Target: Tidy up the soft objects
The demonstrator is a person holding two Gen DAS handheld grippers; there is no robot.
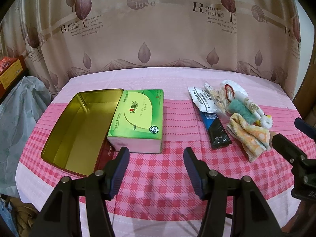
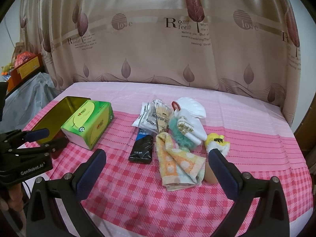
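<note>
A heap of small items lies on the pink checked cloth. An orange and yellow towel (image 2: 177, 164) is nearest, with a black tube (image 2: 142, 148), a green fluffy puff (image 2: 182, 136), white socks (image 2: 190, 127) and a yellow plush piece (image 2: 217, 141) around it. My right gripper (image 2: 156, 158) is open, just in front of the towel (image 1: 248, 136). My left gripper (image 1: 156, 156) is open over bare cloth, in front of a green tissue pack (image 1: 138, 116). One end of the pack rests on the rim of an open gold tin (image 1: 79, 128).
At the back of the heap are a bag of cotton swabs (image 2: 162, 116), a white packet (image 2: 143, 116) and white ridged pads (image 2: 192, 106). A beige item (image 2: 211, 175) is partly hidden by my right finger. A patterned curtain (image 1: 158, 39) hangs behind the table.
</note>
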